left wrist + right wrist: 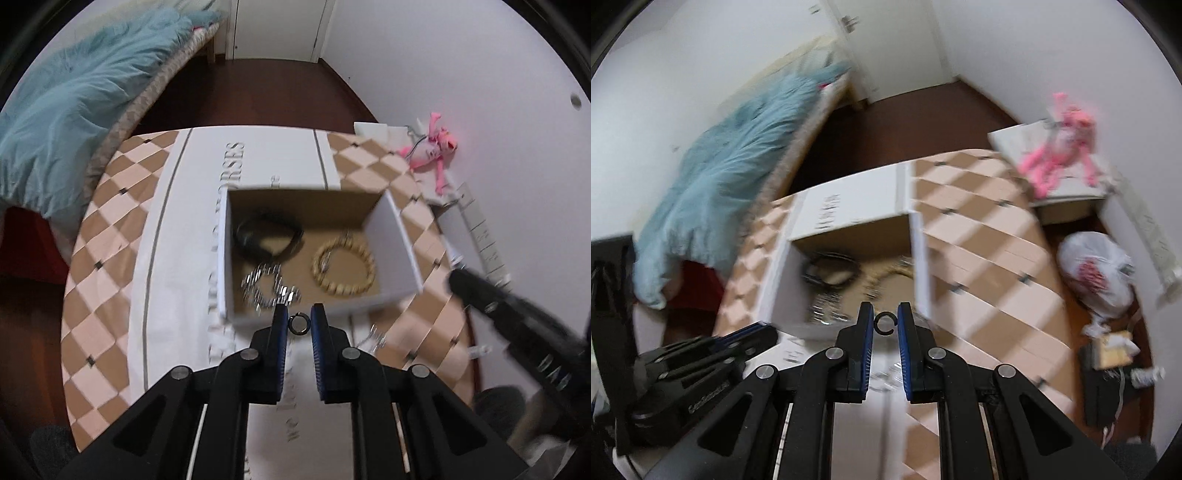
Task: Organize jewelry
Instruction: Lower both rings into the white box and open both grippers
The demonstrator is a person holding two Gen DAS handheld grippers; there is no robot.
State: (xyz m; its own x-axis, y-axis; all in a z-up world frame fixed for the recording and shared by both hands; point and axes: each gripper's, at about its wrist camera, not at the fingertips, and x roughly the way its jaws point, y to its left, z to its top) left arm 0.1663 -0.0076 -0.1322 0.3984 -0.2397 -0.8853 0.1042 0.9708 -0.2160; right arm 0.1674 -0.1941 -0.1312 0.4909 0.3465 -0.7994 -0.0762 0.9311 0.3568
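Jewelry was already partly sorted: inside the open box (395,254) lay a black band (267,236) at its far left, a silver chain bracelet (269,288) at its near left and a gold beaded bracelet (345,267) at its right. Just short of the box's near wall, the left gripper (300,323) pinched a small dark ring (299,324). The right gripper (885,323) pinched an open dark hoop (884,324), perhaps an earring. Both pieces remained to be dropped in, and something silvery (376,338) lay outside on the patterned cloth (110,258).
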